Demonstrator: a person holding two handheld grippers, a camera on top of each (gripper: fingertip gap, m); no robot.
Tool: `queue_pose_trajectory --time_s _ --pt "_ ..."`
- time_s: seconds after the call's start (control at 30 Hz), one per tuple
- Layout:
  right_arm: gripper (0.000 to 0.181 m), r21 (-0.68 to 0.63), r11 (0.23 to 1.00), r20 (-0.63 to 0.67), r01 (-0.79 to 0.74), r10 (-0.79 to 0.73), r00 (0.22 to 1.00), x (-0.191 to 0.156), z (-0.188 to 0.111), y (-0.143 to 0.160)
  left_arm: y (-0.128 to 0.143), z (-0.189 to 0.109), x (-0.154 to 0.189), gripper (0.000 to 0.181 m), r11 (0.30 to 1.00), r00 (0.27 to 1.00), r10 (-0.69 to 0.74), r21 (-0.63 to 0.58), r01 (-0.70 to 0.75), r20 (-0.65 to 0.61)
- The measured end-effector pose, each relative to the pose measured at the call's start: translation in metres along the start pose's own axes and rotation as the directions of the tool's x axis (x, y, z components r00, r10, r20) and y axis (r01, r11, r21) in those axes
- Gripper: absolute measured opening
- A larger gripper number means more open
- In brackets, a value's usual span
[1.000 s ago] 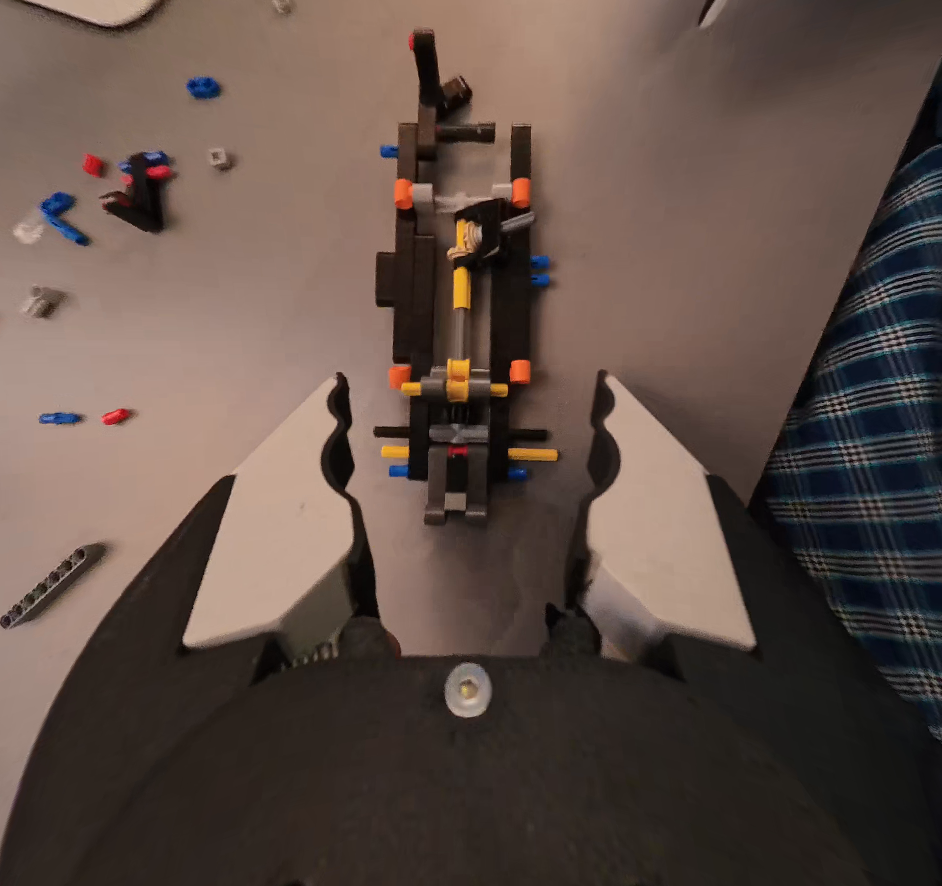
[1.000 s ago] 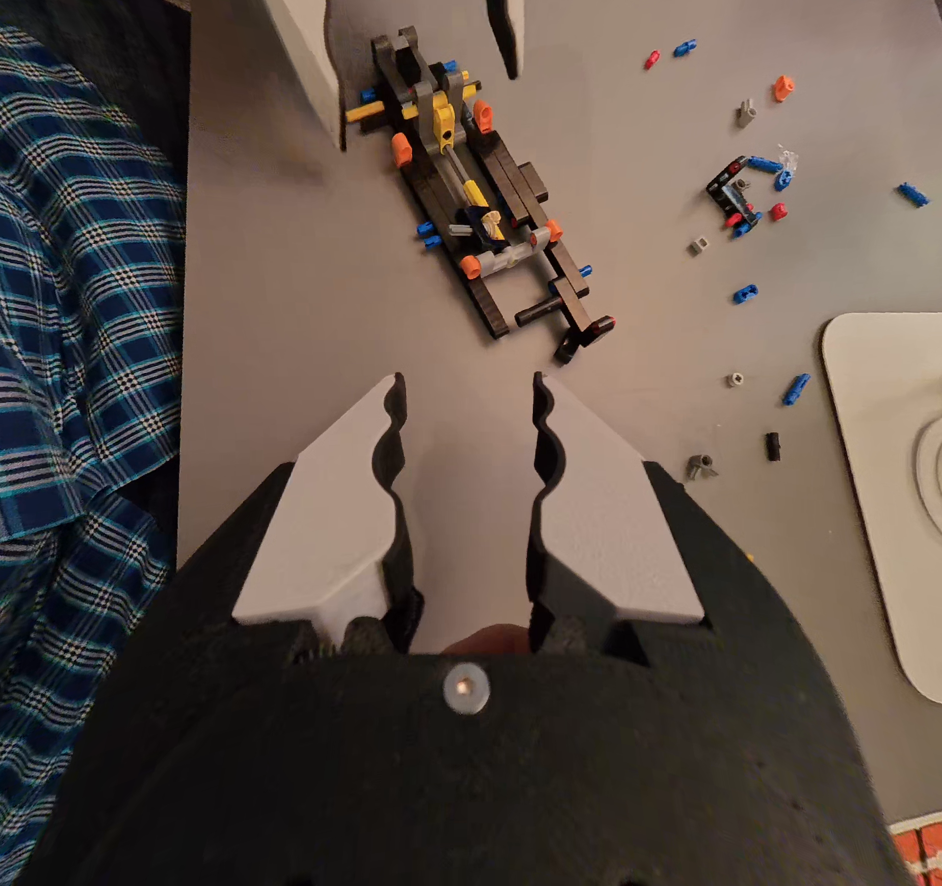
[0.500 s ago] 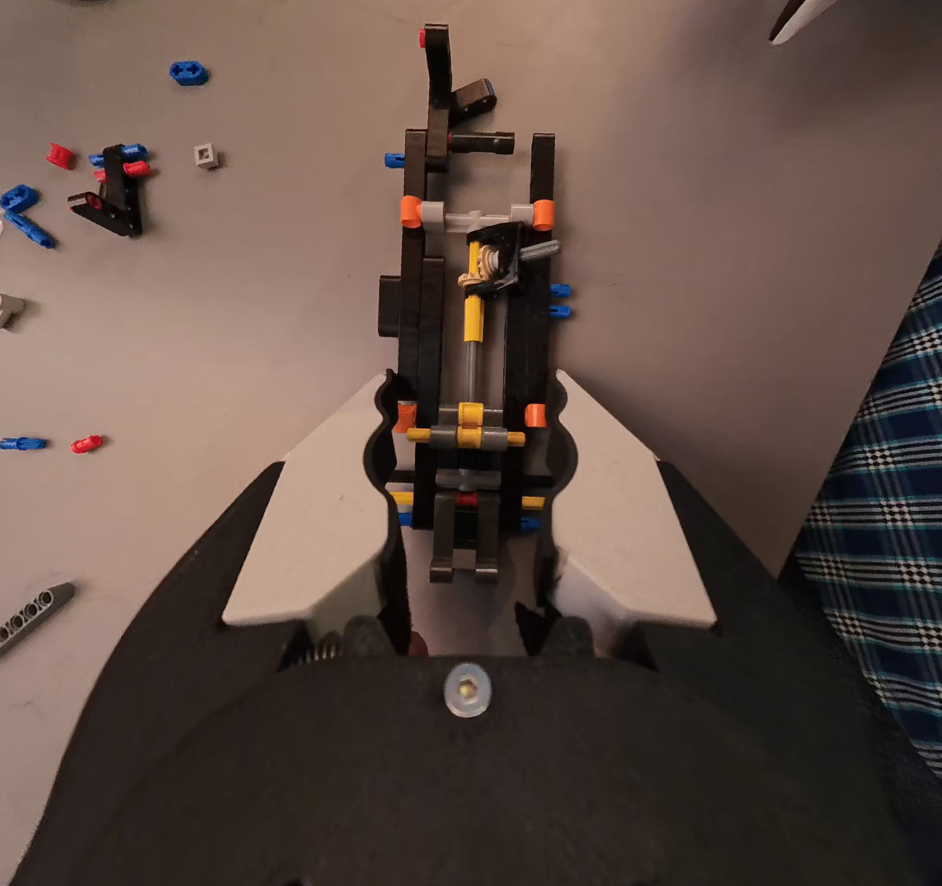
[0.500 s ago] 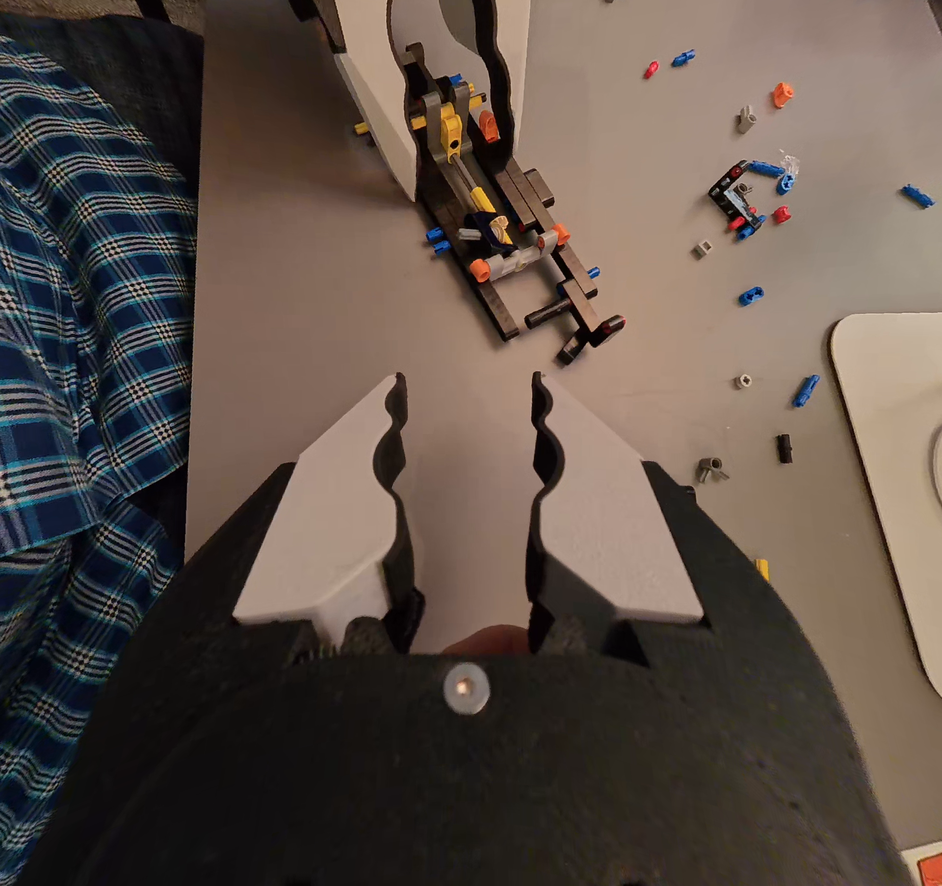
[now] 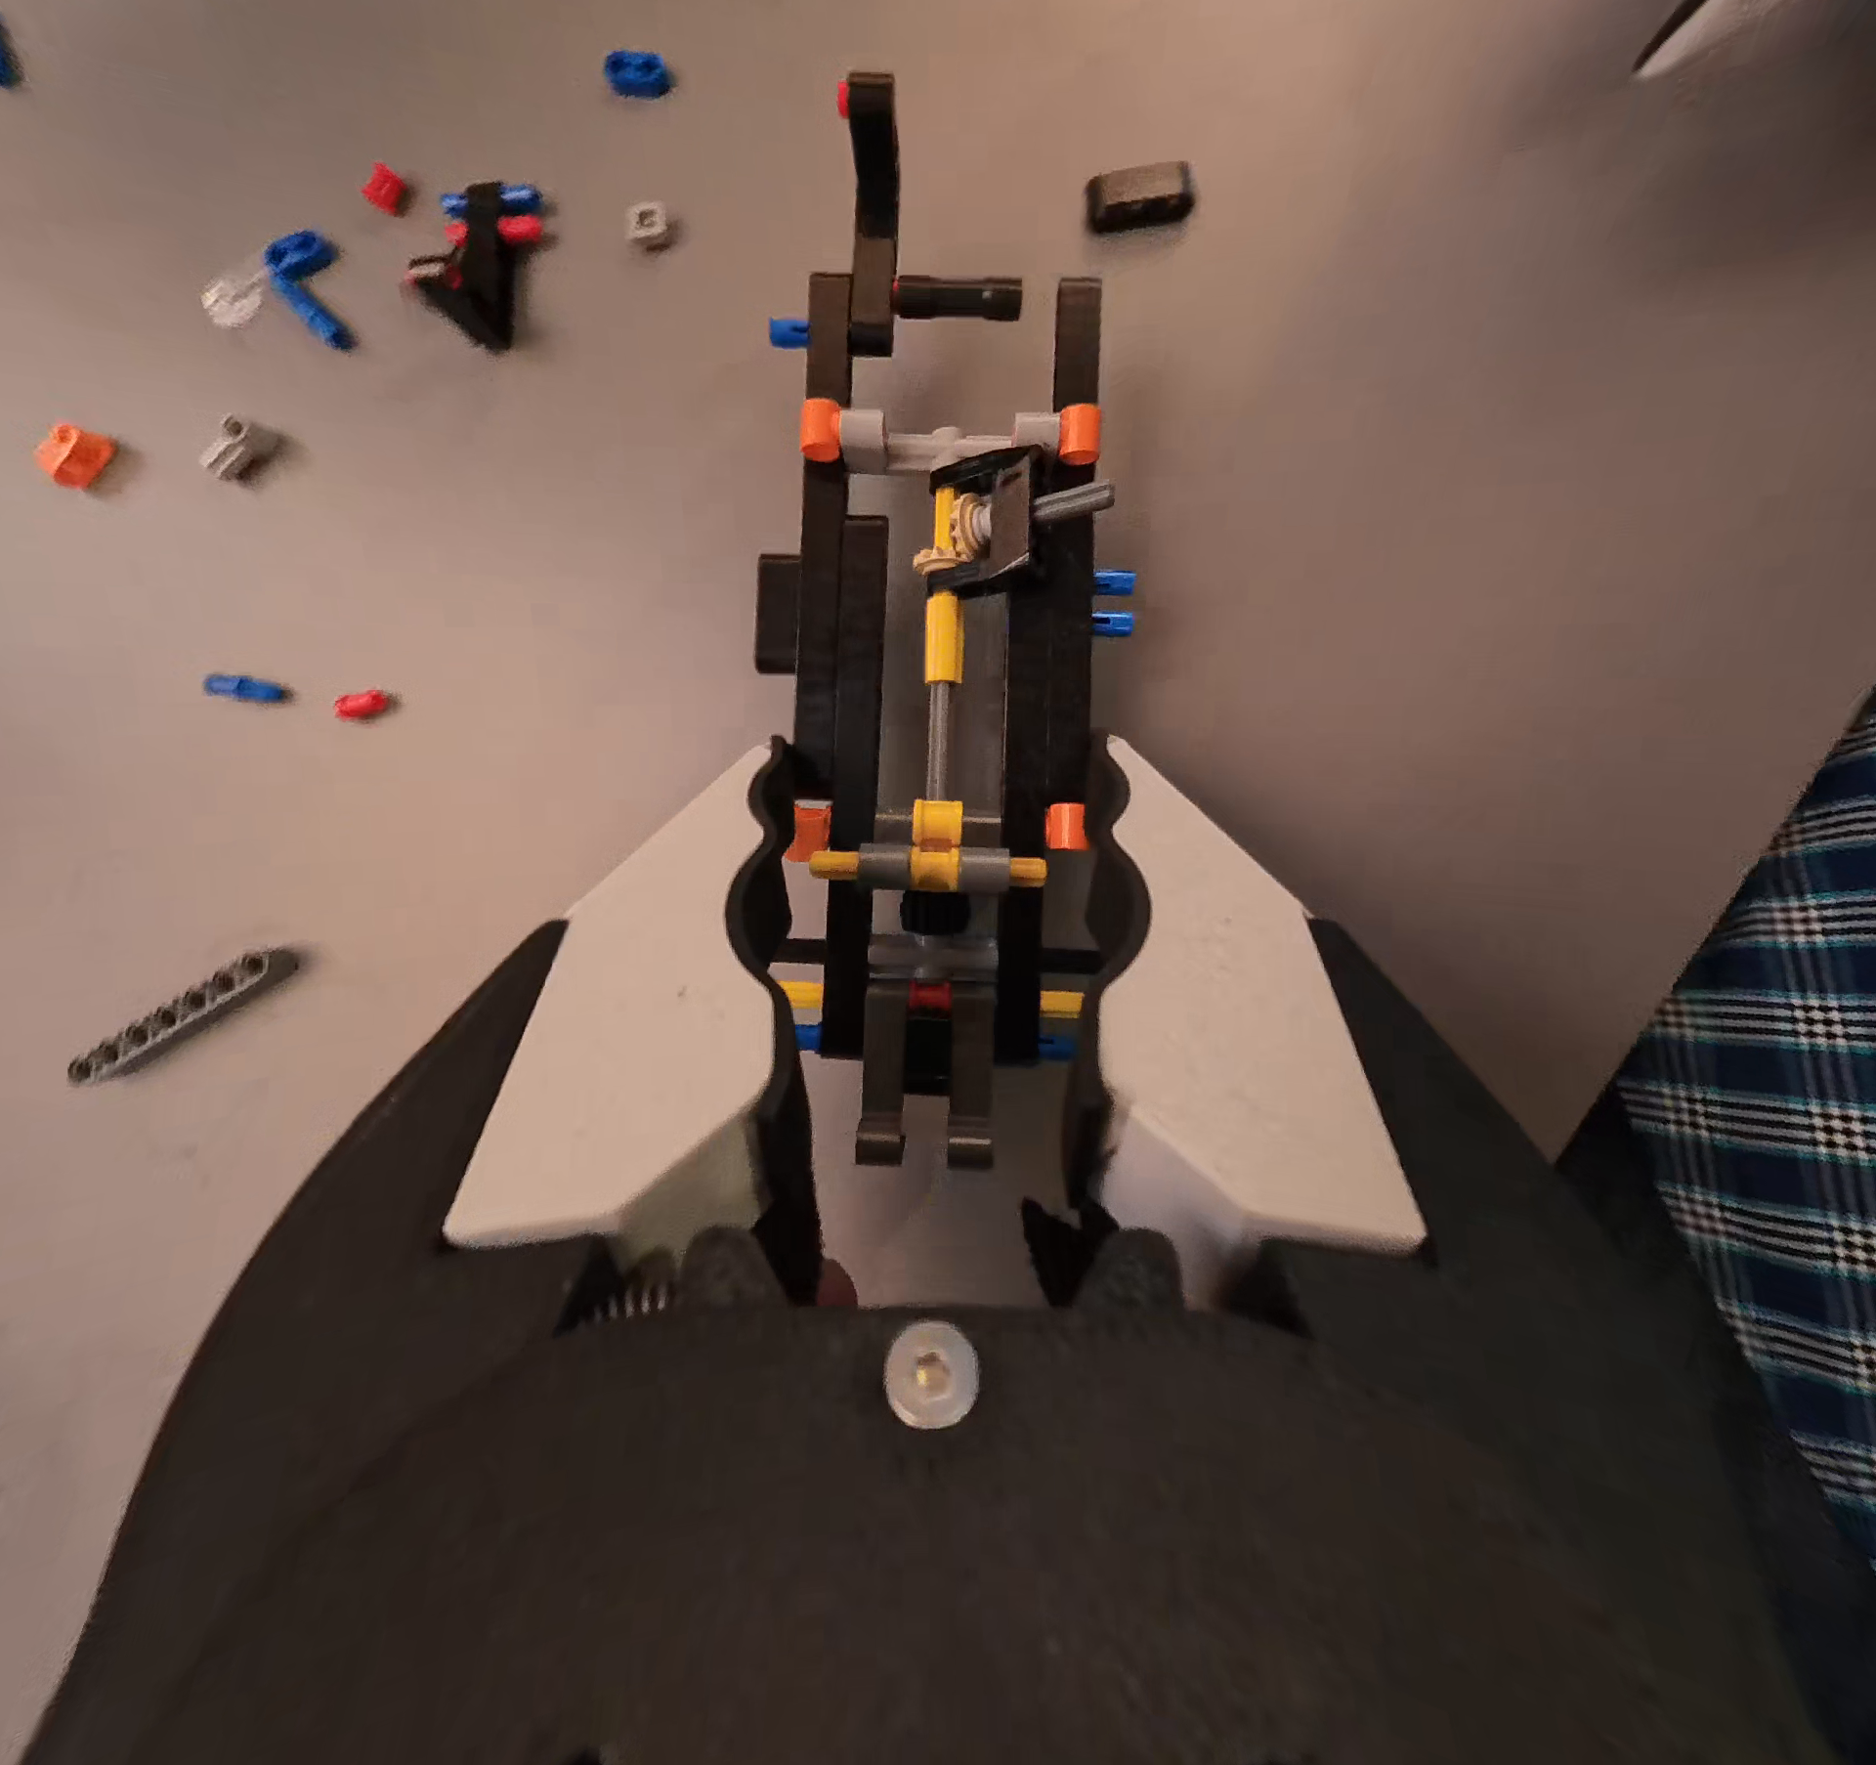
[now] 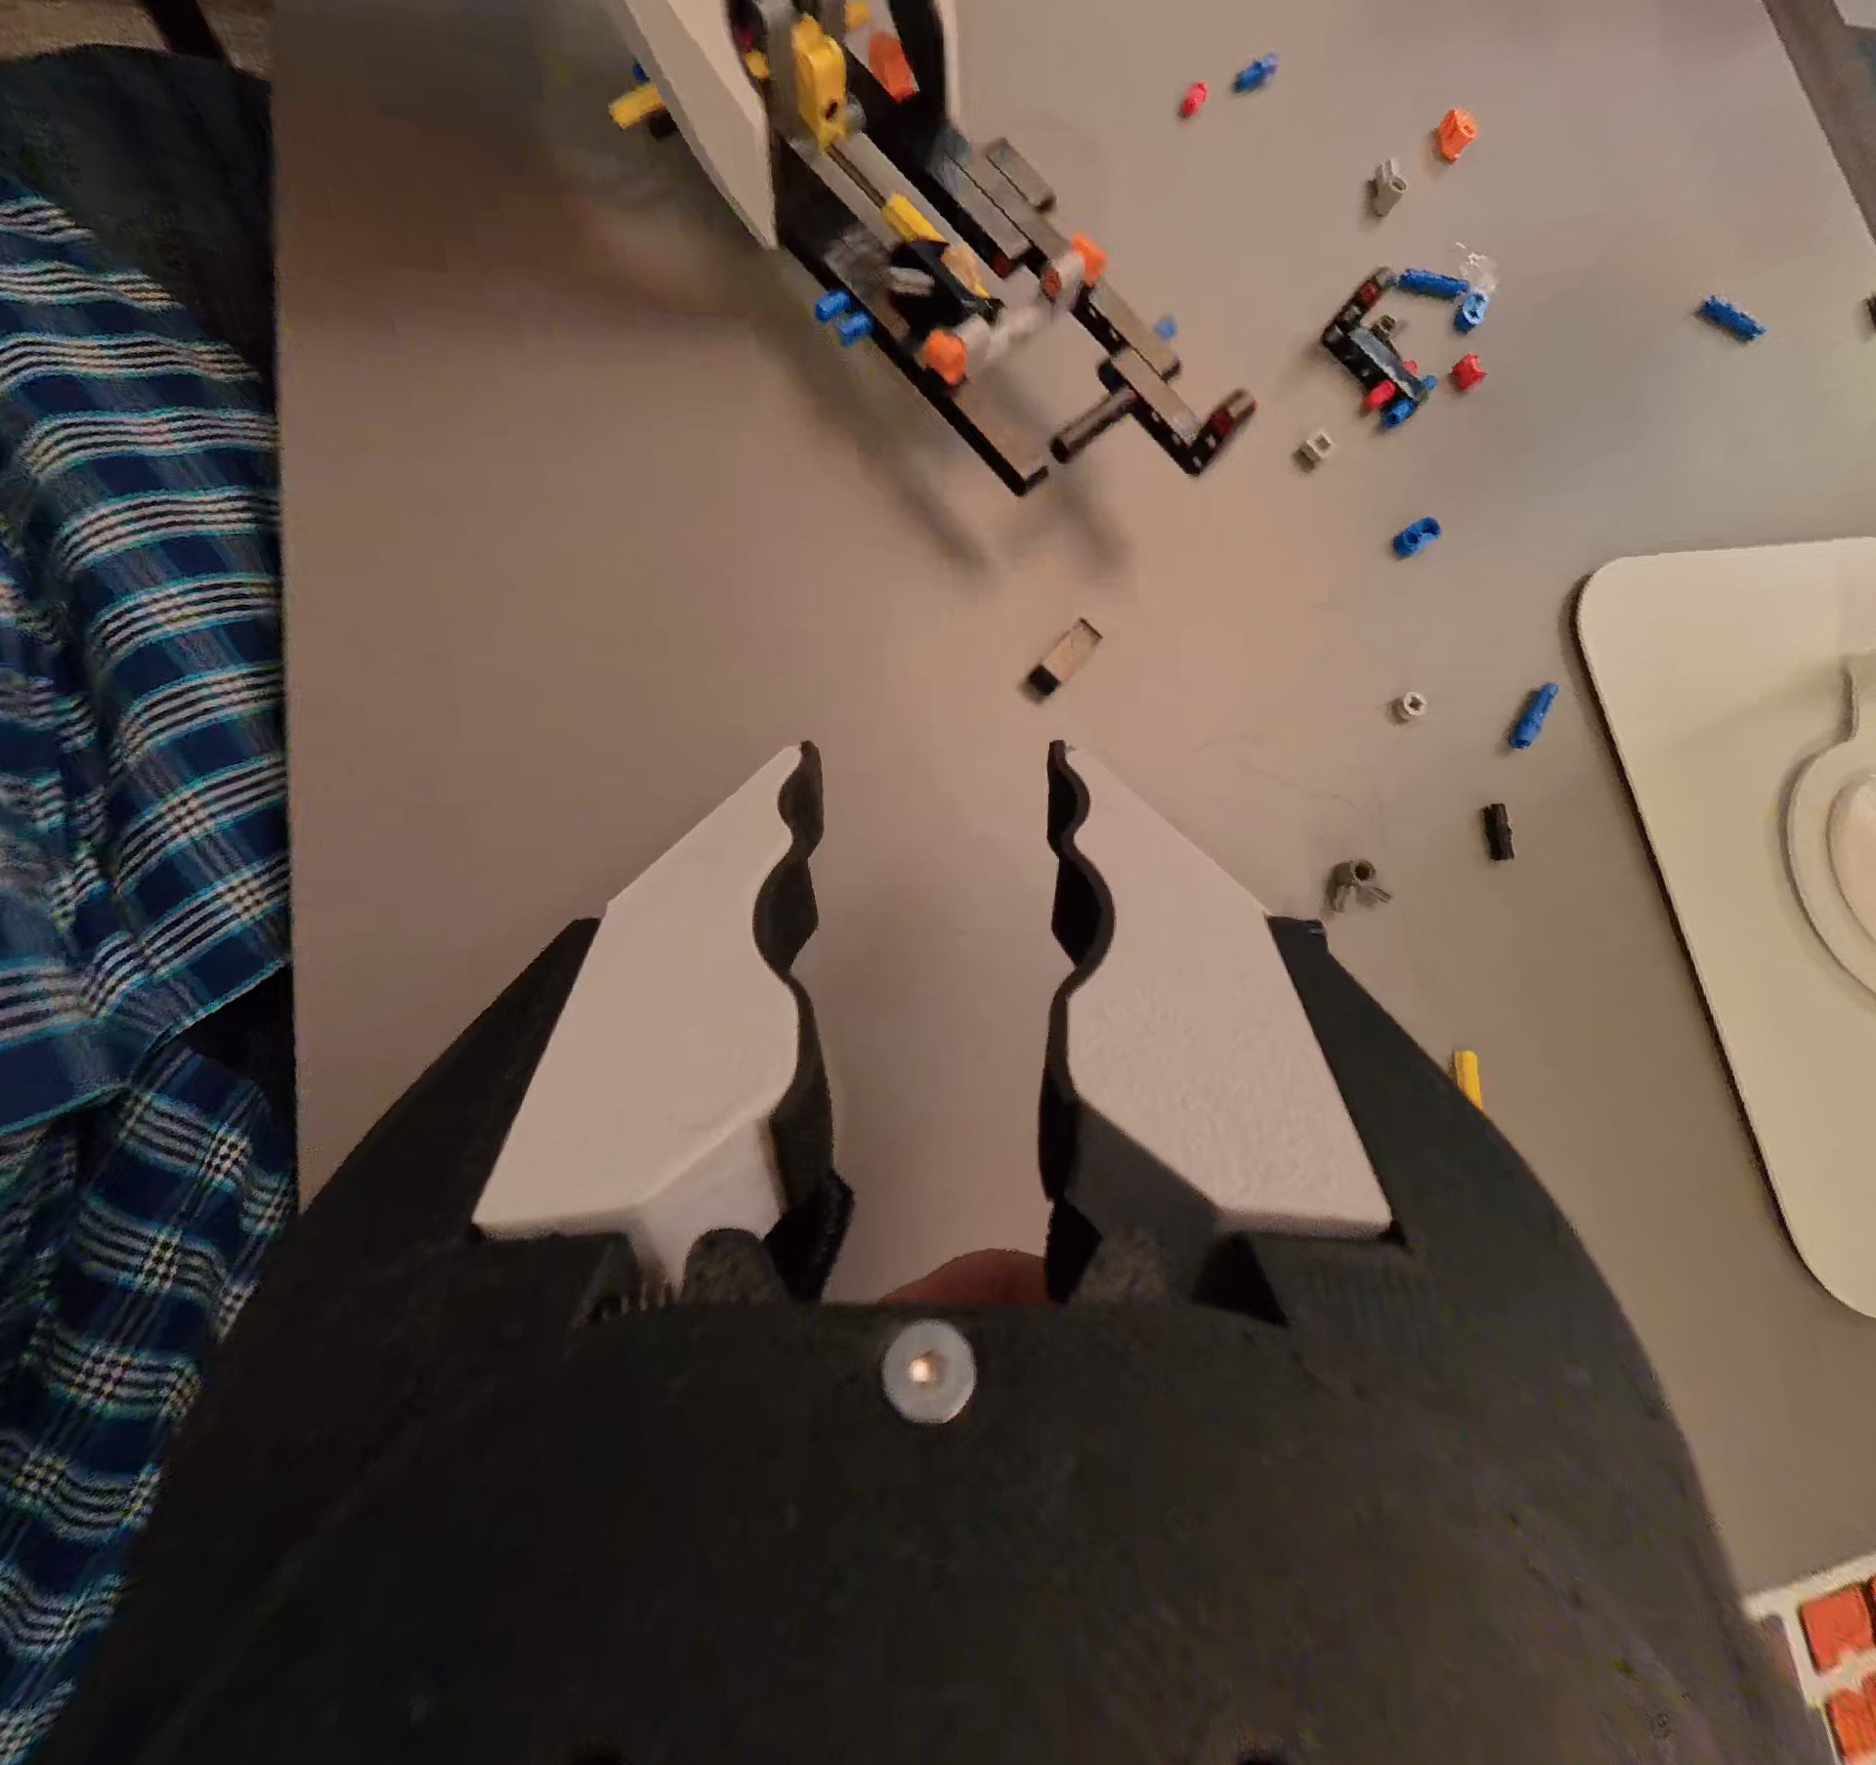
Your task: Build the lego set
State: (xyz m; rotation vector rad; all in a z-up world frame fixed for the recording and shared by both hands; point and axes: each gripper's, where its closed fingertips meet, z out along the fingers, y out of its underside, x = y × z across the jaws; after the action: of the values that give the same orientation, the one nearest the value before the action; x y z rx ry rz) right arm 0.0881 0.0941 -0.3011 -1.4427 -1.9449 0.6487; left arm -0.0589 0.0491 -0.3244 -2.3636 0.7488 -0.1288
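The table [image 5: 1421, 498] carries a half-built chassis [image 5: 944, 660]: long black rails, orange bushes, a yellow drive shaft with gears. The left gripper [image 5: 939, 782] clamps its rear end, lifting it (the front looks clear of the surface). The right gripper [image 6: 929, 762] hangs empty, jaws moderately apart. A small black beam [image 6: 1063, 658] lies loose ahead of it. Scattered pins [image 6: 1531, 713] suggest much building remains. No readable writing.

Glossy plastic lego frame [image 5: 944, 660] over a smooth matt table [image 5: 1421, 498]; checked cloth [image 6: 122, 701].
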Motion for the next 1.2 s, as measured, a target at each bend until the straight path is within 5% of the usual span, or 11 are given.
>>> queue_pose_trajectory --time_s 0.03,0.33,0.7,0.97,1.2 --pt "0.041 -0.005 1.000 -0.008 -0.013 0.013 1.000 0.004 0.001 0.000 0.002 -0.002 -0.003 0.056 1.000 1.000 -0.015 -0.006 0.015 0.013" --pt "0.024 -0.070 0.971 -0.029 -0.231 0.229 0.973 0.029 0.038 0.000 0.019 0.000 -0.005 0.056 0.991 0.991 -0.109 -0.066 0.114 0.081" --pt "0.027 -0.053 0.950 0.148 -0.308 0.312 0.938 -0.014 0.065 -0.026 0.022 0.007 -0.008 0.056 0.985 0.982 -0.149 -0.071 0.158 0.114" --pt "0.046 -0.090 0.960 -0.054 -0.265 0.261 0.964 0.014 0.068 -0.006 0.024 0.006 -0.007 0.056 0.979 0.974 -0.180 -0.070 0.191 0.138" --pt "0.021 -0.059 0.960 -0.070 -0.275 0.270 0.960 0.013 0.077 -0.014 0.023 0.006 -0.006 0.057 0.976 0.969 -0.197 -0.065 0.208 0.149"
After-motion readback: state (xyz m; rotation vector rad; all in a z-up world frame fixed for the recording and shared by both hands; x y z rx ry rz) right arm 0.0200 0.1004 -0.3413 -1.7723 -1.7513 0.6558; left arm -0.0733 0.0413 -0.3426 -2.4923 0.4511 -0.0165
